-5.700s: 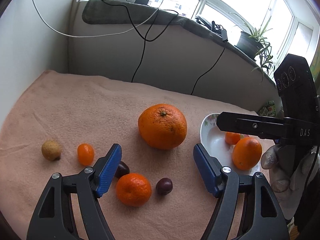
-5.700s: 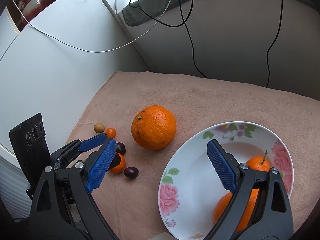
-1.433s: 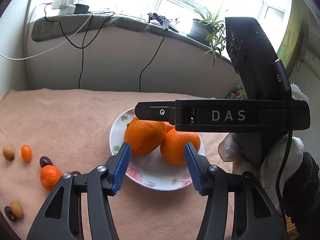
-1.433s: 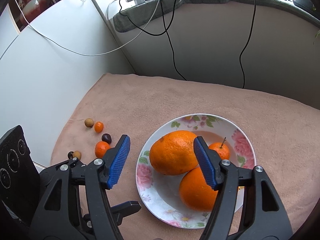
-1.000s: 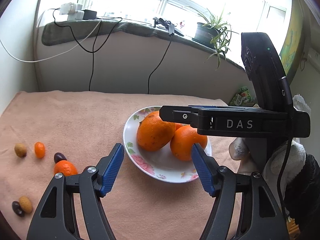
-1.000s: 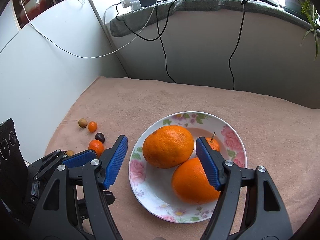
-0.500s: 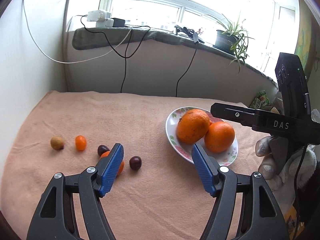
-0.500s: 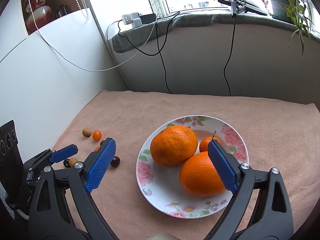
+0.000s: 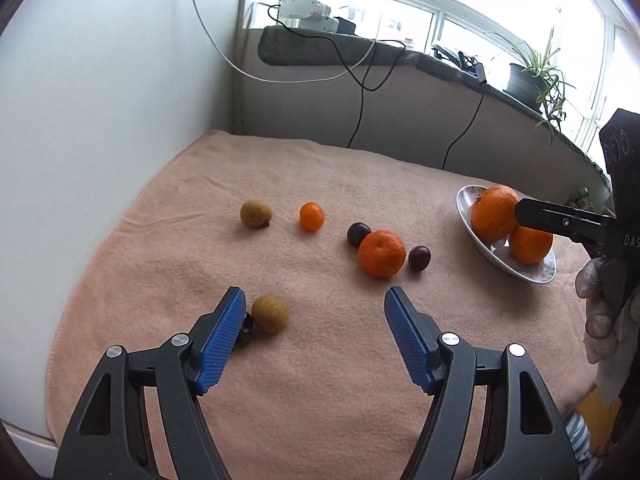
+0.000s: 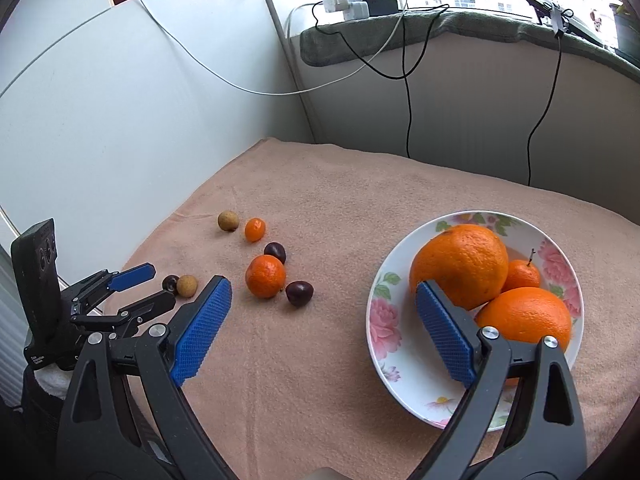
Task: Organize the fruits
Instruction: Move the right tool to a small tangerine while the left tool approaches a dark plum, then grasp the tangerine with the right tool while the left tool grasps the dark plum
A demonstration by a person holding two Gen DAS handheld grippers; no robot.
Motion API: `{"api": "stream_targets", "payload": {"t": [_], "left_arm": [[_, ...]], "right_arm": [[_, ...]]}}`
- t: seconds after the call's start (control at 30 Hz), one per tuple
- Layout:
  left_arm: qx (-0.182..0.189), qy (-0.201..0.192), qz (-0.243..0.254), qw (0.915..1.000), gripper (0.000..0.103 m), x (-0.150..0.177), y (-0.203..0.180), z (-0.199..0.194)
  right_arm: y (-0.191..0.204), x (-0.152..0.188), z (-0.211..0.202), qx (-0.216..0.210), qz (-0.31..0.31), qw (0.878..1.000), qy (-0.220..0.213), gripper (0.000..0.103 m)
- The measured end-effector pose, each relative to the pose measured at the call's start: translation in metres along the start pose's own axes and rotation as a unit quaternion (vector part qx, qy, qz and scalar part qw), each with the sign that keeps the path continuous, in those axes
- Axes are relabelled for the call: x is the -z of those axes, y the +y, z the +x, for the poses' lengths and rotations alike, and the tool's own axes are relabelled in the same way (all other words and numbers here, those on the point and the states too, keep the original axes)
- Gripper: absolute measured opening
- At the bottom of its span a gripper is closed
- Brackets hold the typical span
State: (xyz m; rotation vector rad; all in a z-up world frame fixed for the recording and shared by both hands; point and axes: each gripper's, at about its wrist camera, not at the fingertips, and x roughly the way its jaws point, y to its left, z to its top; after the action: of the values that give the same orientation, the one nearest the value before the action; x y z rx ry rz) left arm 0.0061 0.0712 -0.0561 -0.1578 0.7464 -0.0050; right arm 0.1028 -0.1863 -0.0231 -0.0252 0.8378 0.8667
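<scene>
Left gripper (image 9: 312, 336) is spread wide, nothing between the pads, angled down over the loose fruit. Right gripper (image 10: 320, 328) is also spread and empty, hovering at the near rim of the floral plate (image 10: 378, 332).

Fruit locations: plate holds a big orange (image 10: 460, 264), a second orange (image 10: 528, 314) and a small stemmed mandarin (image 10: 520, 274). Still on the towel (image 9: 320, 184): a mandarin (image 9: 381, 253) with a dark cherry-like fruit on each side ( (image 9: 358, 234) touching it, (image 9: 419, 258) just beside), a kumquat (image 9: 311, 216), a far longan (image 9: 256, 213), and a near longan (image 9: 270, 314) touching another dark fruit (image 9: 245, 328) that the left finger mostly hides.

Risks, my read:
- Near longan sits tight against the left finger and the dark fruit. Closing from here likely catches both or squirts one out; round, small, hard skins roll easily.
- Mandarin cluster: a wide grab knocks the cherries away.
- Plate is already stacked. Another drop onto the oranges could roll one over the rim.
- Right gripper's lower finger overlaps the plate in view; can't tell if it touches. A nudge could tip or slide the plate.
- Soft fruit bruises if pinched hard.

Surface: peach terry towel, slightly creased at the left edge, some grip but not flat. Room: white panel wall on the left, padded windowsill with power strip (image 9: 304, 10), cables hanging down behind the towel, potted plant (image 9: 532, 76) by the window. A gloved hand (image 9: 604, 300) holds the right tool.
</scene>
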Motion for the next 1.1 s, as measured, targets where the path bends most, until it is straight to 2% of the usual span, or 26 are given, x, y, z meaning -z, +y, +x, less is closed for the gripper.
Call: {"api": "stream_targets", "payload": {"t": [0.23, 0.3, 0.43, 0.57, 0.67, 0.83, 0.97, 1.03, 1.1], "left_arm": [[0.002, 0.009, -0.035, 0.9993, 0.071, 0.009, 0.032, 0.004], [0.005, 0.012, -0.042, 0.9990, 0.068, 0.011, 0.037, 0.006], [0.014, 0.015, -0.048, 0.9986, 0.064, 0.013, 0.042, 0.007], [0.019, 0.016, -0.058, 0.9980, 0.059, 0.015, 0.051, 0.006], [0.022, 0.017, -0.067, 0.9974, 0.053, 0.016, 0.058, 0.007], [0.042, 0.030, -0.081, 0.9954, 0.037, 0.018, 0.065, 0.017], [0.055, 0.037, -0.087, 0.9940, 0.033, 0.019, 0.065, 0.023], [0.058, 0.037, -0.093, 0.9933, 0.024, 0.019, 0.066, 0.024], [0.064, 0.037, -0.101, 0.9921, 0.022, 0.019, 0.069, 0.024]], "right_arm": [[0.029, -0.002, 0.035, -0.014, -0.041, 0.998, 0.038, 0.088], [0.035, -0.002, 0.045, -0.021, -0.046, 0.997, 0.053, 0.074], [0.041, -0.001, 0.063, -0.021, -0.056, 0.996, 0.073, 0.069], [0.043, -0.001, 0.075, -0.021, -0.056, 0.994, 0.088, 0.059], [0.044, -0.002, 0.082, -0.018, -0.061, 0.994, 0.093, 0.056], [0.047, -0.006, 0.091, -0.017, -0.069, 0.993, 0.096, 0.051], [0.048, -0.008, 0.098, -0.012, -0.078, 0.992, 0.100, 0.046], [0.048, -0.008, 0.102, -0.010, -0.083, 0.991, 0.103, 0.045], [0.049, -0.010, 0.105, -0.007, -0.088, 0.991, 0.105, 0.044]]}}
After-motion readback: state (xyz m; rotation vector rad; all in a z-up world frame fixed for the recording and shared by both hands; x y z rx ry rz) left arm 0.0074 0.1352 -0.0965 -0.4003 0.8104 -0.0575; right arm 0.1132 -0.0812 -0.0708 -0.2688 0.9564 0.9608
